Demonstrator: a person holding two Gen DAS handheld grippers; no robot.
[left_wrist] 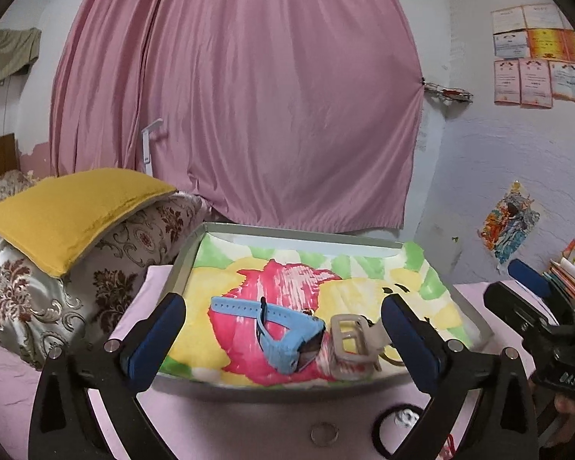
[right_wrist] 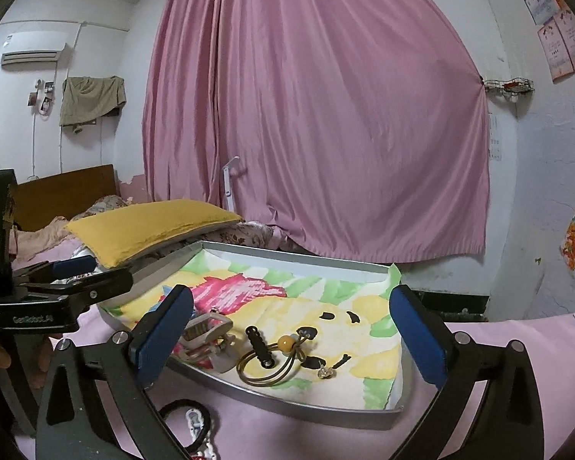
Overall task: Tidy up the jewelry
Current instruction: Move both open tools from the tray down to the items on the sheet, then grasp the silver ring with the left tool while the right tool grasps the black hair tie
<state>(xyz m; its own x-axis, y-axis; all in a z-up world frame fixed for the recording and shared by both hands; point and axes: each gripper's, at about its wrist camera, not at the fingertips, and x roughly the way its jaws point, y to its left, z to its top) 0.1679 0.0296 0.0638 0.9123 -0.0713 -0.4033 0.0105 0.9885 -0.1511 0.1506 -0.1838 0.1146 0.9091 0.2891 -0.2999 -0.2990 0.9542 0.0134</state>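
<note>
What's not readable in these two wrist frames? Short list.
- Black hair tie with a white charm, right wrist view: partly behind the right gripper frame; the charm is blurred.
- Small silver ring on the pink sheet, left wrist view: blurred, no detail.
- Beige claw hair clip: its right end is behind a blue finger pad of the left gripper.
</note>
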